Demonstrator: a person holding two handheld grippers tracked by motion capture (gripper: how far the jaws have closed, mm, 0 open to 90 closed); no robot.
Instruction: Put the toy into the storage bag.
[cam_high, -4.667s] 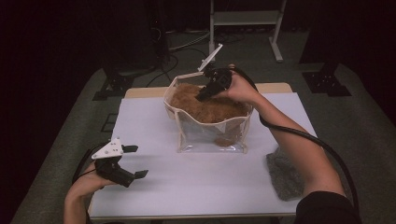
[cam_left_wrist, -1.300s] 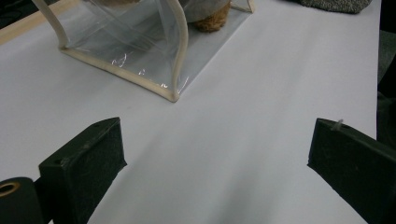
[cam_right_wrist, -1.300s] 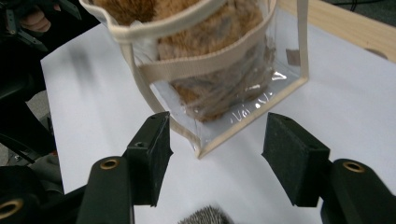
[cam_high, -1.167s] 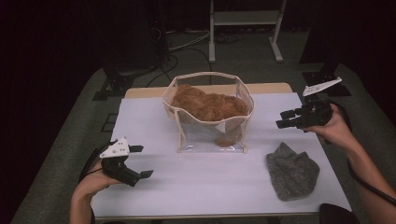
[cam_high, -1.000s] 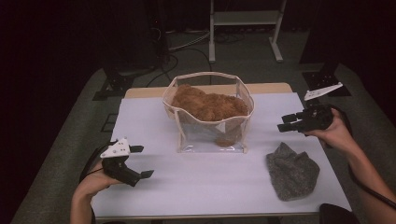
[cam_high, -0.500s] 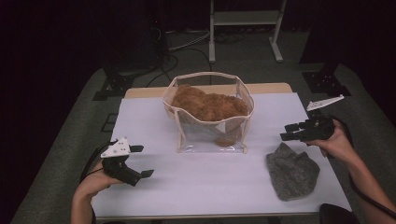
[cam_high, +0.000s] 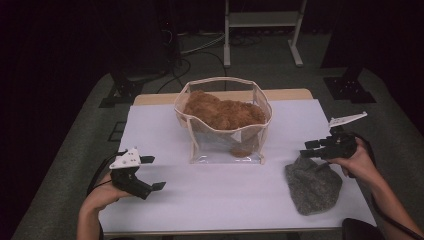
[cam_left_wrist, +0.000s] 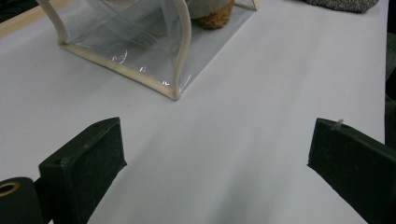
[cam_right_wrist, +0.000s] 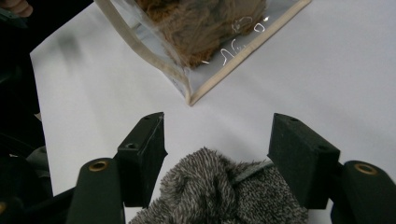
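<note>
A clear plastic bag (cam_high: 225, 145) with beige trim stands mid-table, holding a brown fluffy plush (cam_high: 222, 112). A grey fuzzy cloth item (cam_high: 312, 187) lies on the white table at the right front. My right gripper (cam_high: 307, 148) is open and hovers at the cloth's far edge. In the right gripper view the grey cloth (cam_right_wrist: 219, 191) rises between the spread jaws of that gripper (cam_right_wrist: 218, 135) without touching the pads, and the bag's corner (cam_right_wrist: 187, 79) lies beyond. My left gripper (cam_high: 155, 172) rests open at the left front, empty, its jaws (cam_left_wrist: 217, 154) pointing at the bag (cam_left_wrist: 126, 42).
The white table top (cam_high: 225, 200) ends close in front of both hands. Beyond the table stand a metal rack (cam_high: 262, 20), cables and dark stand feet (cam_high: 350, 87) on the grey floor. The grey cloth's edge (cam_left_wrist: 341, 3) lies at the top right of the left gripper view.
My right gripper left the bag's mouth, swung out to the right, then sank toward the grey cloth. The left gripper has stayed in place.
</note>
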